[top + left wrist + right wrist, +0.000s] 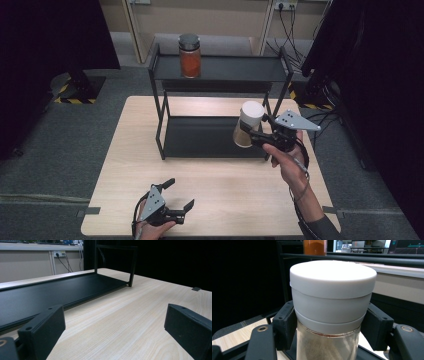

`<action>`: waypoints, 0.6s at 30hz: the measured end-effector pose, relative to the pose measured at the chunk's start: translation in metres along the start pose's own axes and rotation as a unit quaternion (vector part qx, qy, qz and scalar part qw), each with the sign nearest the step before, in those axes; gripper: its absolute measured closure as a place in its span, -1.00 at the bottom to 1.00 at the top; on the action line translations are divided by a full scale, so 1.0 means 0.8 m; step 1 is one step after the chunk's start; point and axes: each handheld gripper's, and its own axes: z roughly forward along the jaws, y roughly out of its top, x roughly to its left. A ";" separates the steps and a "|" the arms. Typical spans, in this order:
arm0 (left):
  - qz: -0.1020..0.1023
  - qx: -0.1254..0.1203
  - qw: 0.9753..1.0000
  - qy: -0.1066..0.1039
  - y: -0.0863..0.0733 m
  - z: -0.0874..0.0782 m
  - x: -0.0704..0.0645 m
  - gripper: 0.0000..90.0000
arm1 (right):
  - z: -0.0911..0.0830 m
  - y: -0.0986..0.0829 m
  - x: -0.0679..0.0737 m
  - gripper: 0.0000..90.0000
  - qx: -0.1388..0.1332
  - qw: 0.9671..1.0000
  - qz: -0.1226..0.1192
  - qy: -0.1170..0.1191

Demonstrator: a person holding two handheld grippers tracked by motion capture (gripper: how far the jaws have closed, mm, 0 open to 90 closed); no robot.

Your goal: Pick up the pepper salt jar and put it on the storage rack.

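A glass jar with a white lid [247,124] and pale brown powder inside is held upright by my right gripper [252,134] over the right end of the black rack's lower shelf [200,137]. In the right gripper view the jar [332,302] sits between both jaws, which press on its sides just under the lid. A second jar [190,56] with orange-red contents and a dark lid stands on the rack's top shelf [235,67]. My left gripper [179,195] rests low near the table's front edge, open, with nothing between its fingers [42,330].
The two-tier black metal rack stands at the back half of the wooden table [225,190]. In the left gripper view the lower shelf [50,293] stretches ahead to the left. Cables and wall sockets [285,6] lie beyond the table.
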 end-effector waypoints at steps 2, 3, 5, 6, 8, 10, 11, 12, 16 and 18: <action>0.001 0.000 1.000 0.000 0.000 0.000 0.000 -0.94 | 0.001 0.006 0.000 -0.21 0.000 1.000 -0.001 0.001; 0.001 0.000 1.000 0.000 0.000 0.000 0.000 -0.94 | 0.001 0.008 -0.001 -0.21 0.000 1.000 0.000 0.001; 0.001 0.000 1.000 0.000 0.000 0.000 0.000 -0.94 | 0.002 0.013 -0.003 -0.21 -0.002 1.000 0.001 0.005; 0.001 0.000 1.000 0.000 0.000 0.000 0.000 -0.94 | 0.002 0.016 -0.003 -0.21 -0.003 1.000 0.001 0.006; 0.001 0.000 1.000 0.000 0.000 0.000 0.000 -0.94 | 0.004 0.022 -0.003 -0.21 -0.004 1.000 0.001 0.007; 0.000 0.000 1.000 0.000 0.000 0.000 0.000 -0.94 | 0.005 0.027 -0.004 -0.21 -0.006 1.000 0.000 0.007; 0.000 0.000 1.000 0.000 0.000 0.000 0.000 -0.94 | 0.005 0.031 -0.004 -0.21 -0.007 1.000 0.001 0.008; 0.000 -0.001 1.000 0.000 0.000 0.000 0.000 -0.94 | 0.006 0.033 -0.005 -0.21 -0.008 1.000 0.001 0.009; -0.001 0.000 1.000 0.000 0.000 0.000 0.001 -0.94 | 0.009 0.045 -0.007 -0.21 -0.012 1.000 0.005 0.011; -0.001 -0.001 1.000 0.000 0.000 0.000 0.001 -0.94 | 0.011 0.052 -0.007 -0.21 -0.013 1.000 0.002 0.010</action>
